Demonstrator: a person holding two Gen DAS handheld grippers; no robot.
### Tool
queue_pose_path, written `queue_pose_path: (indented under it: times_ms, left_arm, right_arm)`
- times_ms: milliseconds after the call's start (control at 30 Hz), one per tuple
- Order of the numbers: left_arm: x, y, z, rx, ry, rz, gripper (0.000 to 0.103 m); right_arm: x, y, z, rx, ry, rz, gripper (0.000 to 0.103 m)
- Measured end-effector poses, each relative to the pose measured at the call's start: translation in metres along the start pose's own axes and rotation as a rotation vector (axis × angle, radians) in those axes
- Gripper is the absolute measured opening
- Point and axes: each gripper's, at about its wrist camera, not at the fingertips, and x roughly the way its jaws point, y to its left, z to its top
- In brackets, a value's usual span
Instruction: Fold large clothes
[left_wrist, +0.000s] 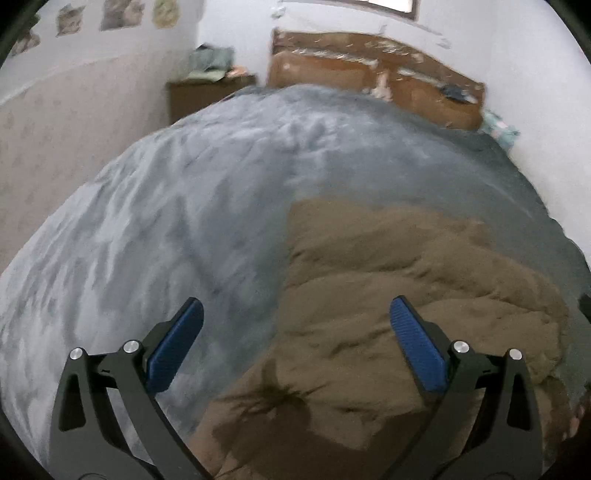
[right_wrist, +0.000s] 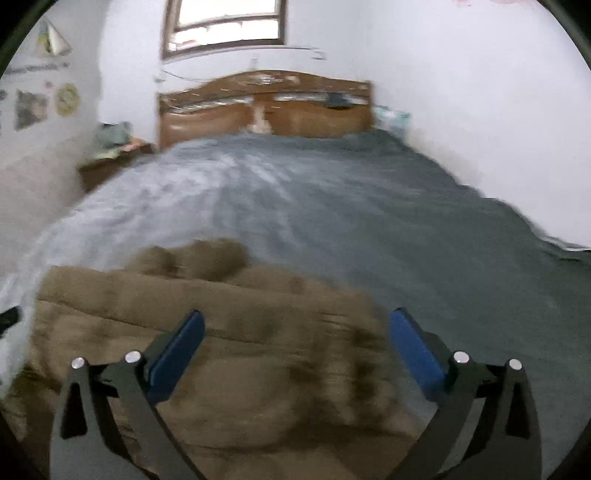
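Observation:
A brown fleecy garment (left_wrist: 388, 317) lies bunched in folds on a grey bed cover (left_wrist: 184, 192). In the left wrist view it fills the lower right, and my left gripper (left_wrist: 295, 314) hangs open above its left edge with nothing between the blue pads (left_wrist: 177, 343). The right wrist view shows the same garment (right_wrist: 229, 354) at the lower left, blurred by motion. My right gripper (right_wrist: 295, 325) stands wide open over its right part, and its pads (right_wrist: 417, 350) hold nothing.
A wooden headboard (right_wrist: 266, 107) stands at the far end of the bed below a window (right_wrist: 225, 26). A bedside table (left_wrist: 207, 92) with a pile of cloth sits at the far left. White walls close in on both sides of the bed cover (right_wrist: 406, 229).

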Motion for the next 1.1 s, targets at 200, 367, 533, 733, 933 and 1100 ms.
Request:
queue_pose_path:
  times_ms: [200,367,533,733,933,1100]
  left_arm:
    - [0.067,-0.019,-0.013,0.128,0.143,0.059,0.1]
    - [0.106,0.008,-0.032,-0.023,0.291,-0.021,0.1]
    - [0.109,-0.012,-0.035,0.087,0.263,0.072,0.1]
    - [0.119,-0.023,-0.03,0.085,0.266,0.075,0.1]
    - [0.108,-0.024,-0.043,0.089,0.258,0.081,0.1]
    - [0.1,-0.02,-0.051,0.091,0.22,0.083,0.1]
  right_arm:
    - [0.057,0.012,-0.025,-0.022,0.178,0.02,0.101]
    - [0.106,-0.011,-0.071,0.01,0.383,0.085,0.102]
    - [0.11,0.001,-0.075,-0.052,0.377,0.035,0.102]
    - [0.109,-0.001,-0.077,-0.065,0.376,0.026,0.102]
    - [0.112,-0.001,-0.078,-0.069,0.376,0.023,0.102]
    - [0.108,-0.002,-0.077,-0.059,0.359,0.031,0.102]
